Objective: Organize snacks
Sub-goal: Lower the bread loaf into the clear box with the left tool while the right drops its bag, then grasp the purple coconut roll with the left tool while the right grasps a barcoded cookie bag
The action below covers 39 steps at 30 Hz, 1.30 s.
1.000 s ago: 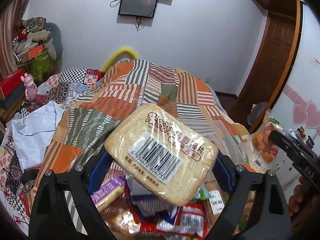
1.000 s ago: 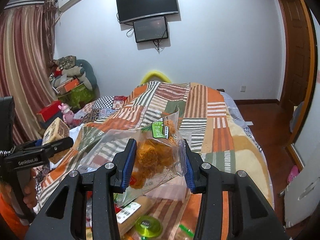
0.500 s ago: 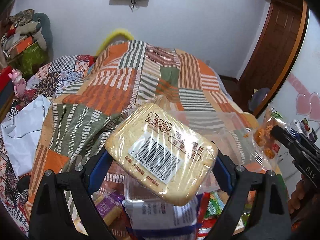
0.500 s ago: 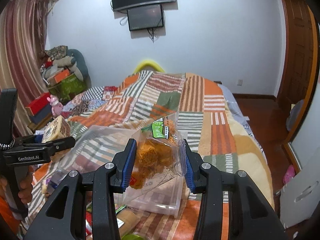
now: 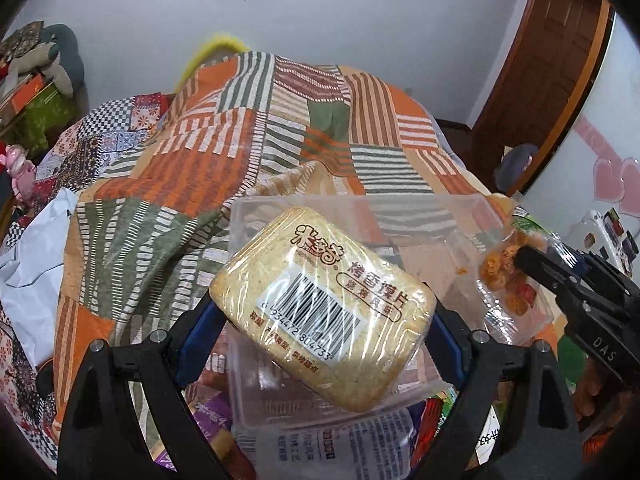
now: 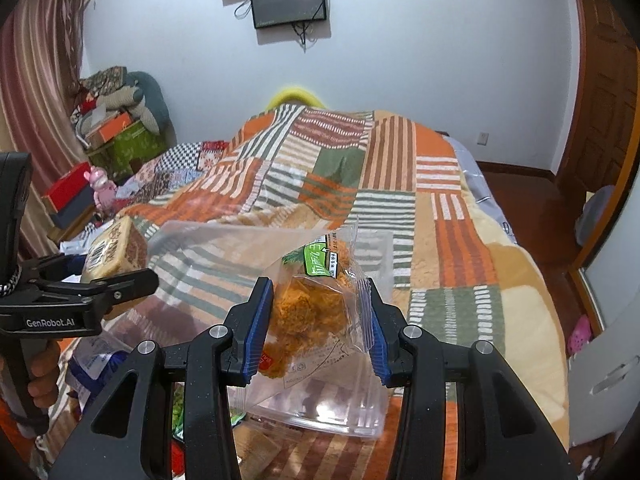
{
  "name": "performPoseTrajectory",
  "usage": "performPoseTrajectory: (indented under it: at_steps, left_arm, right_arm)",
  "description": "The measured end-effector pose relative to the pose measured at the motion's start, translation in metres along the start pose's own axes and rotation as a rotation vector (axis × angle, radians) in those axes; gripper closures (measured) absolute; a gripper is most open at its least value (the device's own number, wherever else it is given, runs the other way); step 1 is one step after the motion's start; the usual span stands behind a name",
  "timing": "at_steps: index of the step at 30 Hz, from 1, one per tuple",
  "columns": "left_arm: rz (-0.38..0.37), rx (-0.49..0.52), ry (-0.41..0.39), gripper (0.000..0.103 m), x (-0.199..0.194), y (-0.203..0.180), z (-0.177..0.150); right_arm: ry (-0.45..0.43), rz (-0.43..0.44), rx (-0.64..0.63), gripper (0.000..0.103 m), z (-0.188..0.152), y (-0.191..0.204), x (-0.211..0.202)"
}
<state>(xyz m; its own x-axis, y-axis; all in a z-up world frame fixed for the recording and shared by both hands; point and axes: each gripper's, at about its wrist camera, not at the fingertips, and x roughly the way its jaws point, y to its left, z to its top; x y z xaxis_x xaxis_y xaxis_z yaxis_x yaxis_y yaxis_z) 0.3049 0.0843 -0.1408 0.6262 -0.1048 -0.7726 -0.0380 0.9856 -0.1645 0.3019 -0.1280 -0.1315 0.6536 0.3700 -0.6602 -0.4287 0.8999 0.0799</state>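
My left gripper (image 5: 324, 332) is shut on a wrapped toast-slice pack (image 5: 320, 304) with a barcode label, held above a clear plastic bin (image 5: 360, 216) on the bed. My right gripper (image 6: 316, 324) is shut on a clear bag of orange fried snacks (image 6: 312, 312), also held over the bin (image 6: 384, 248). The right gripper and its bag (image 5: 504, 276) show at the right of the left wrist view. The left gripper and toast pack (image 6: 116, 248) show at the left of the right wrist view.
Loose snack packets (image 5: 344, 448) lie heaped on the patchwork quilt (image 5: 224, 152) below both grippers. A white bag (image 5: 32, 264) lies left. Boxes and stuffed toys (image 6: 116, 128) stand by the wall, and a wooden door (image 5: 536, 92) is at the right.
Both grippers have moved forward over the snack heap, each keeping its pack. The clear bin has come into view beneath them.
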Motion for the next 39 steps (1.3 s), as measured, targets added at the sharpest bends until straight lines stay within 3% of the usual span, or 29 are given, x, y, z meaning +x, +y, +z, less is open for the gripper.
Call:
performPoseTrajectory:
  at_steps: [9, 13, 17, 27, 33, 39]
  left_arm:
    - [-0.014, 0.012, 0.037, 0.012, 0.006, -0.005, -0.003]
    - [-0.011, 0.015, 0.034, 0.012, 0.001, -0.007, -0.004]
    - [-0.006, 0.031, -0.017, 0.009, -0.015, -0.011, -0.004]
    - [-0.006, 0.028, -0.113, 0.009, -0.063, -0.015, -0.003]
    - [0.028, 0.041, -0.18, 0.008, -0.103, -0.013, -0.019]
    - [0.048, 0.028, -0.211, 0.007, -0.134, -0.003, -0.039]
  right_arm:
    - [0.028, 0.001, -0.029, 0.059, 0.002, 0.003, 0.002]
    - [0.019, 0.011, -0.037, 0.045, 0.003, 0.005, -0.003]
    - [-0.011, 0.005, -0.049, 0.036, 0.004, 0.007, -0.013]
    - [-0.051, 0.008, -0.033, 0.036, 0.002, 0.009, -0.039]
    - [-0.075, 0.006, -0.028, 0.035, -0.005, 0.013, -0.06]
    - [-0.09, -0.016, -0.015, 0.027, -0.018, 0.011, -0.079]
